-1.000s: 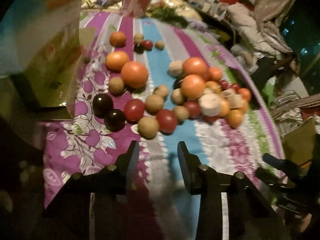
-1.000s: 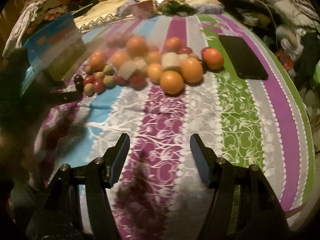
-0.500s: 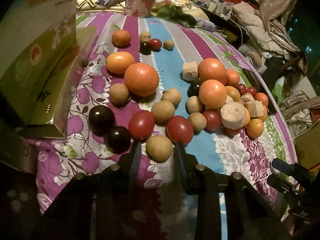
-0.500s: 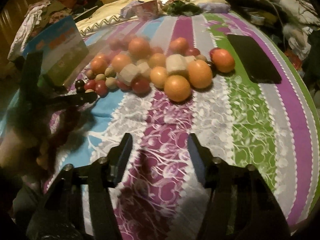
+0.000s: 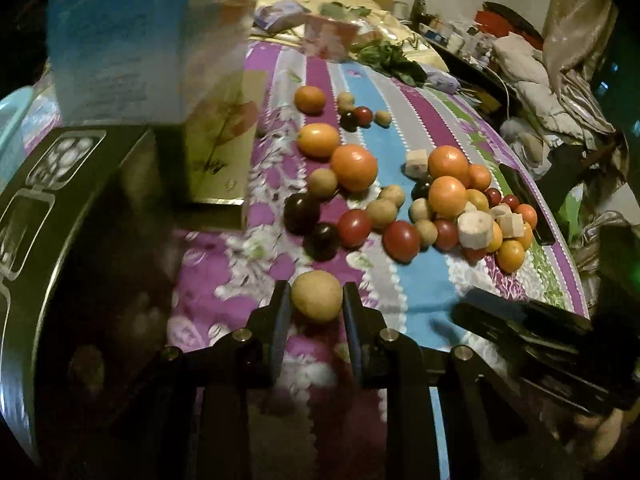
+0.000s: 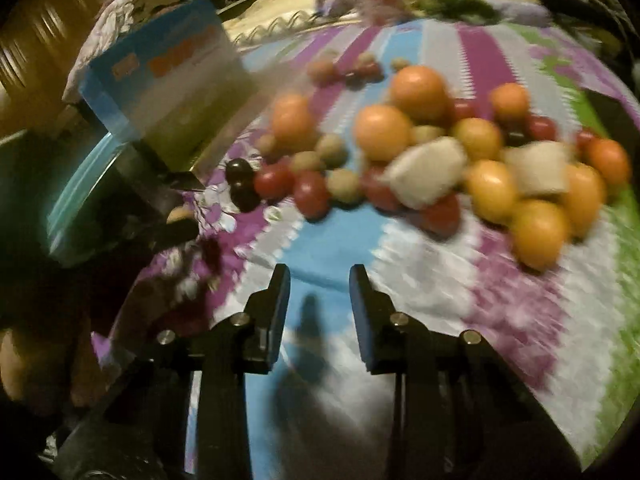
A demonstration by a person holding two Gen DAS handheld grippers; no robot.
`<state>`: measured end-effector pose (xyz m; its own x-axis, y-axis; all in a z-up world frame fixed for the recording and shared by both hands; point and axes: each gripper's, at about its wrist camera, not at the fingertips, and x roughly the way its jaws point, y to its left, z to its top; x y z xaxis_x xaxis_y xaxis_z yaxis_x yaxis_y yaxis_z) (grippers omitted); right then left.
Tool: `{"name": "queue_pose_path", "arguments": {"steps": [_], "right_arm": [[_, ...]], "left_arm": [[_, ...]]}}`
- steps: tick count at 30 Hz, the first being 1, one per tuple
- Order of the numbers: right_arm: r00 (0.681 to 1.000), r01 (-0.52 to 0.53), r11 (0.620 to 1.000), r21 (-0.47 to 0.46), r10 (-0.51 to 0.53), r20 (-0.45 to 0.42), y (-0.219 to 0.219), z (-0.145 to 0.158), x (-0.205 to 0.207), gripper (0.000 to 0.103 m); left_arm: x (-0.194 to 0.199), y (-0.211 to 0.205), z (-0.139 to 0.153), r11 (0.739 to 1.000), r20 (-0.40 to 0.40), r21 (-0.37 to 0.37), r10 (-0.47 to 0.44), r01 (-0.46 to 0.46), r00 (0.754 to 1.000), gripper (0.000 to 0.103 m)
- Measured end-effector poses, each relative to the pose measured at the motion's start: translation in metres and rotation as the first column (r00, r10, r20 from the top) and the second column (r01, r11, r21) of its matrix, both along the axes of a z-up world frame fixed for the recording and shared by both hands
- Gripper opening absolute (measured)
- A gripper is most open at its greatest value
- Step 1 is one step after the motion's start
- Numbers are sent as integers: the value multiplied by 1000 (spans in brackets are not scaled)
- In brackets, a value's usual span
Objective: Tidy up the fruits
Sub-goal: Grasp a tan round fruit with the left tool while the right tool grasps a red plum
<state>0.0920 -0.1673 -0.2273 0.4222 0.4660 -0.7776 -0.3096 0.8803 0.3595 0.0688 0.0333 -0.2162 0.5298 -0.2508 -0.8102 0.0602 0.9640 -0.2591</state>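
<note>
Step in hand: pick-up of tan round fruit (image 5: 316, 296), likely first of sorting.
Left gripper (image 5: 314, 300): clamped on that fruit, above striped bedcover (image 5: 416, 280), clear of fruit pile (image 5: 440, 200).
Right gripper (image 6: 319, 280): parted, holding nothing.
Next move: carry toward dark box (image 5: 80, 220), presumably; destination unconfirmed.

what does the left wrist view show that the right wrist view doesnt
Only the left wrist view shows the left gripper shut on a round tan-brown fruit, plus a black printed box beside it. Only the right wrist view shows the right gripper open with nothing between its fingers, over the striped floral bedsheet. Both show the pile of oranges, red tomatoes and dark plums, and the blue carton.
</note>
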Motion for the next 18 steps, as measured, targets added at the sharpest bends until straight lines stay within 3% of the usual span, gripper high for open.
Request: {"name": "queue_pose_path", "arguments": {"steps": [18], "right_arm": [[998,-42,992,-121,48,45,36,-10,48,28]], "left_arm": [[3,-2,-12,1000,-17,-20,-4,3,1000,26]]}}
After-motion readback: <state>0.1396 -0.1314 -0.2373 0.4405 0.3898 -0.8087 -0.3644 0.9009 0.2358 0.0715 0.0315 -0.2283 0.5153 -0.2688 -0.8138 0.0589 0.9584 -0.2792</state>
